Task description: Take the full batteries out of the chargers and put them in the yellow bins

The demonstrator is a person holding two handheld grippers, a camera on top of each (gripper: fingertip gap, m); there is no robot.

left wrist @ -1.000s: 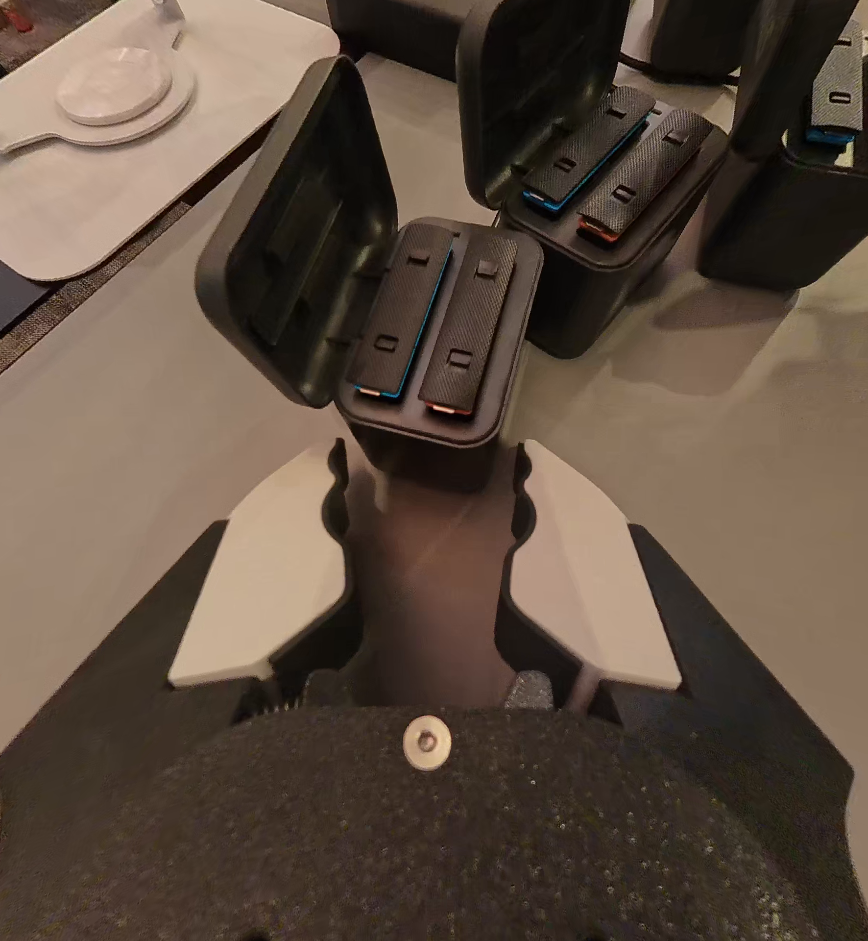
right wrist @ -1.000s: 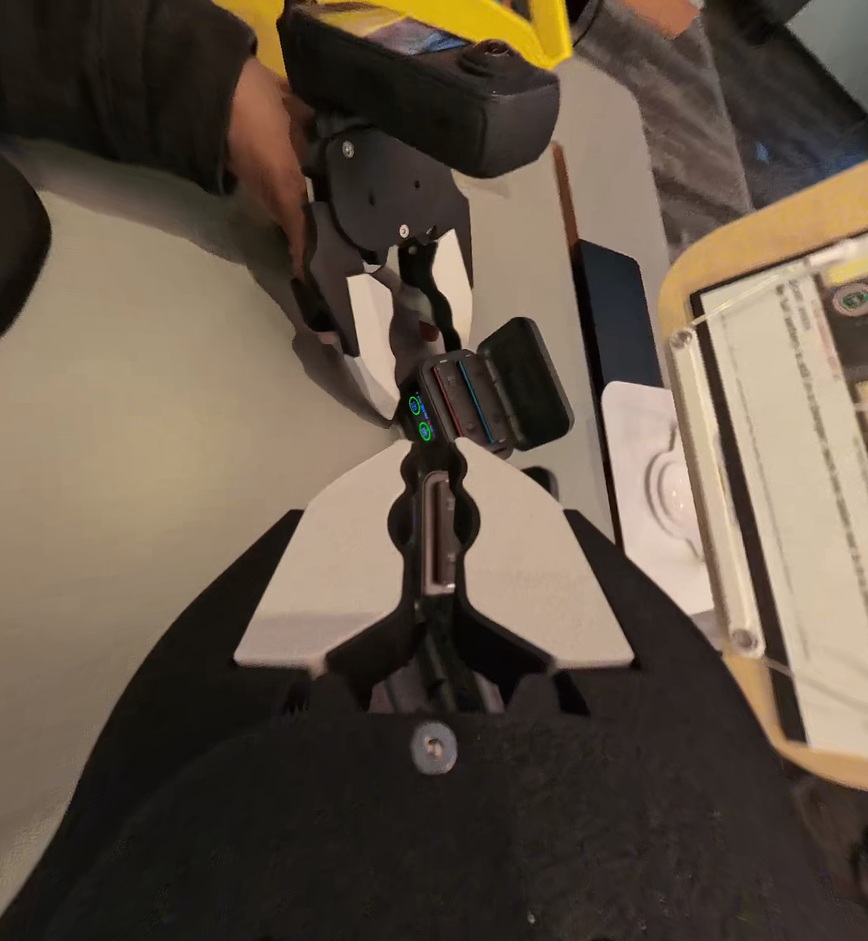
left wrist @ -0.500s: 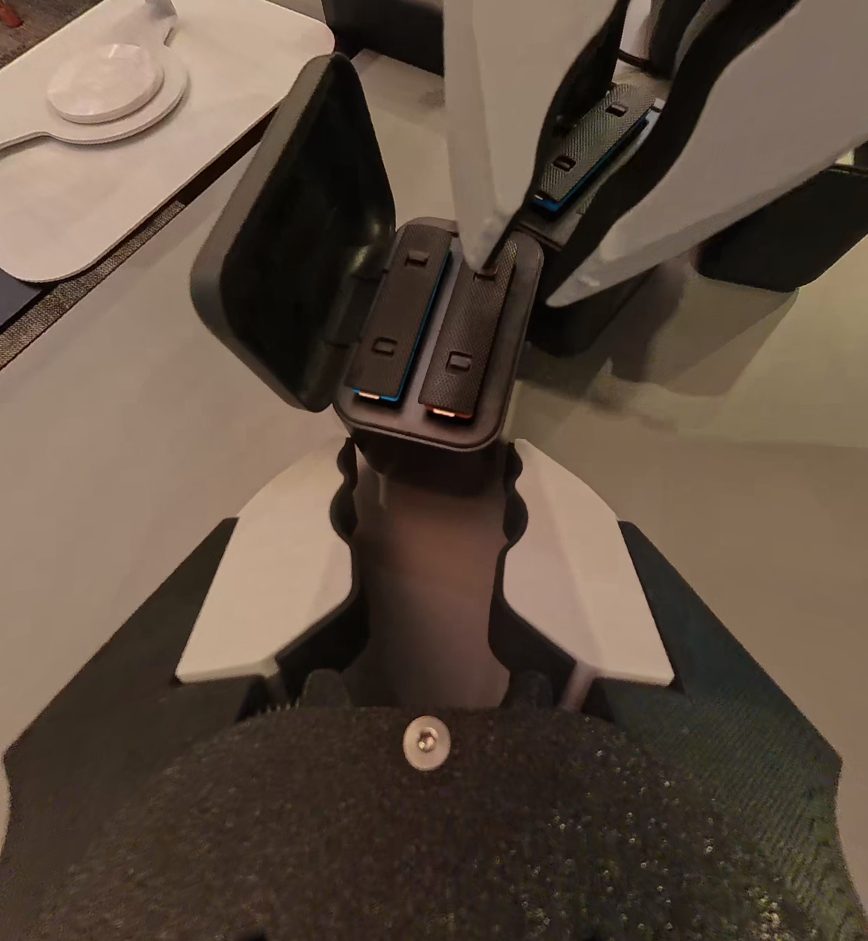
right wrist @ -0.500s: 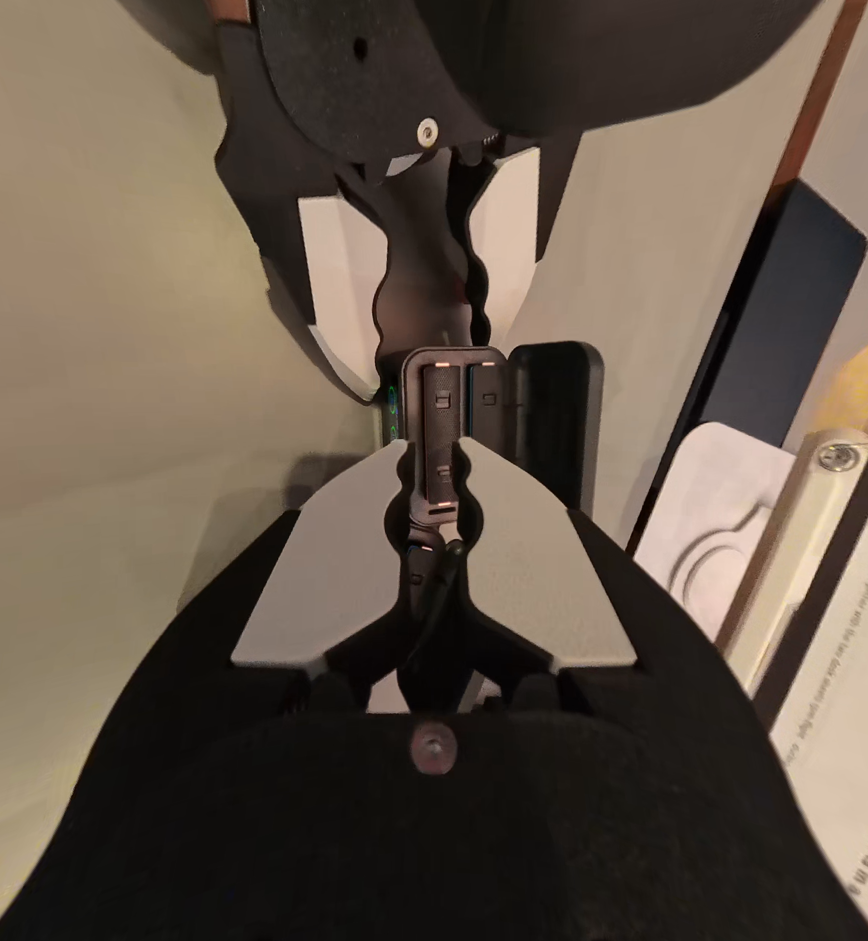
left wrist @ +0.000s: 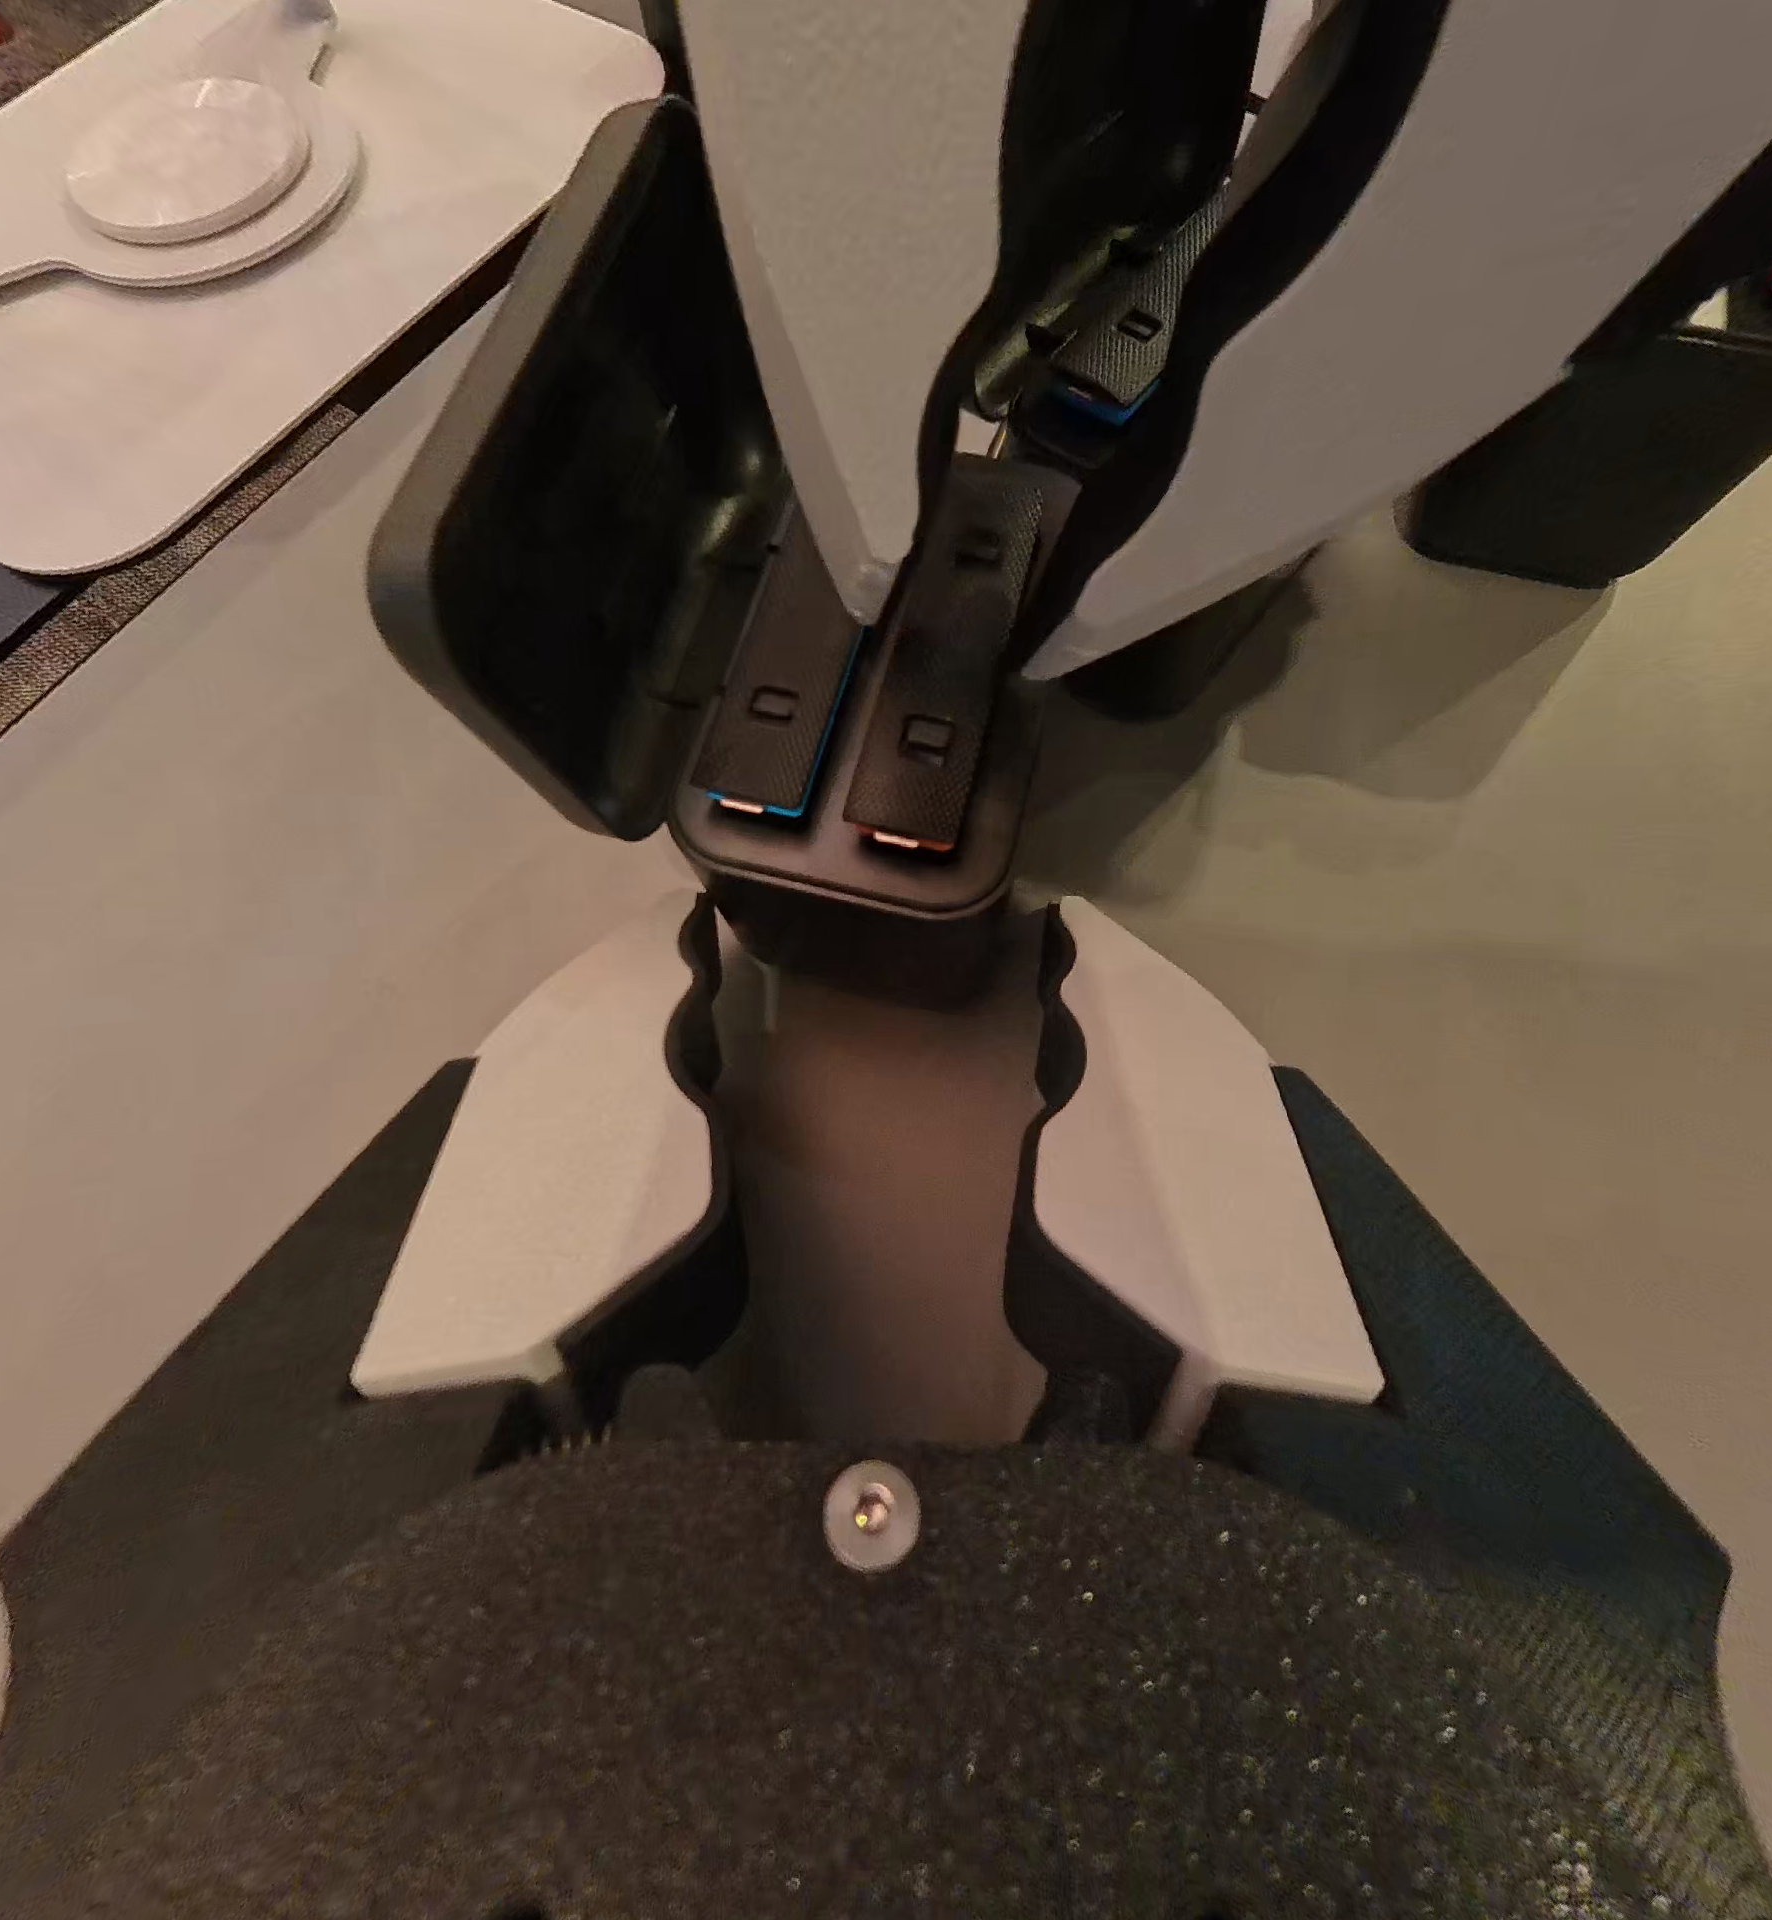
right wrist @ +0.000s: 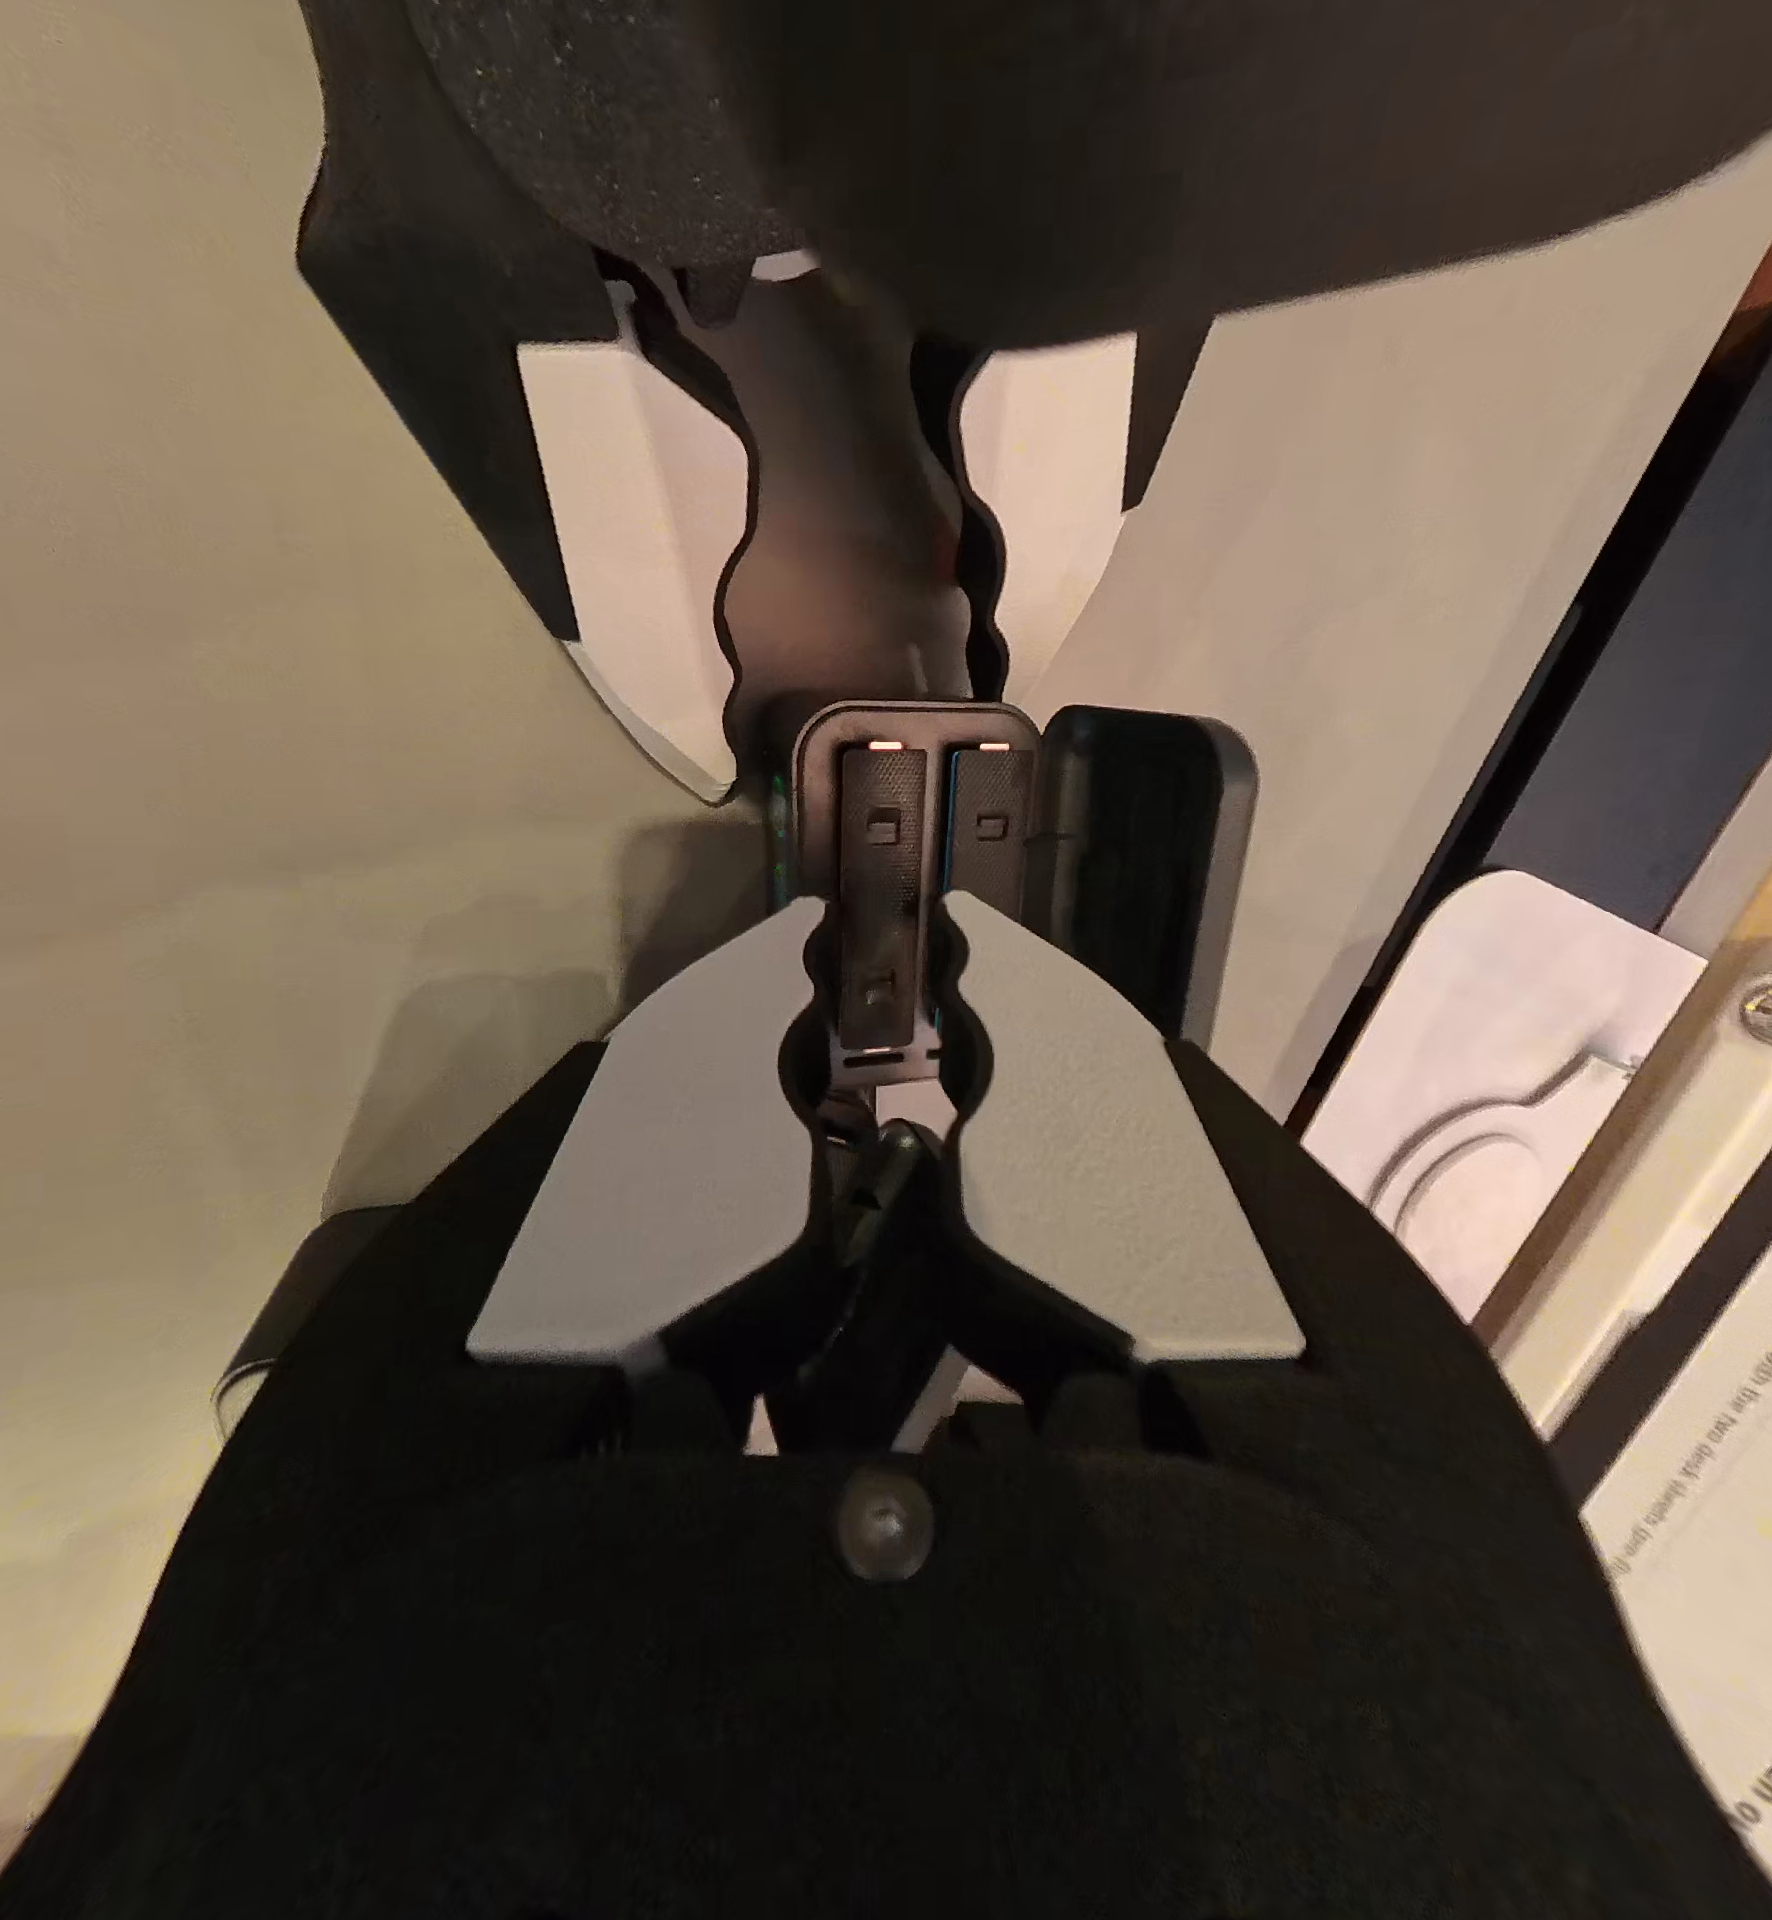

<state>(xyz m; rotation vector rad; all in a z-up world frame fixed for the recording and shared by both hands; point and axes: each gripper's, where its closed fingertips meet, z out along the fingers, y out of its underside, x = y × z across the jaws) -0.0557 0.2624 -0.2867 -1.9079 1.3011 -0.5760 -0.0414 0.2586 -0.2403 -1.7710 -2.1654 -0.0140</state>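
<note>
Pale tabletop [left wrist: 1484, 935] lies bare by the left gripper [left wrist: 874, 925], whose spread fingers hug the charger [left wrist: 840, 883] base. On it, the right gripper [right wrist: 877, 914] pinches the orange-tipped battery [right wrist: 877, 831]; the blue-tipped battery [left wrist: 773, 717] sits beside. Past the far-left edge waits a white tray [left wrist: 134, 312].

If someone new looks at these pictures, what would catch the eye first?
Probably the open black charger in the middle, with two batteries side by side in its slots. The right claw comes down over the red-tipped battery, one finger on each side, while the left claw brackets the charger's base.
</note>
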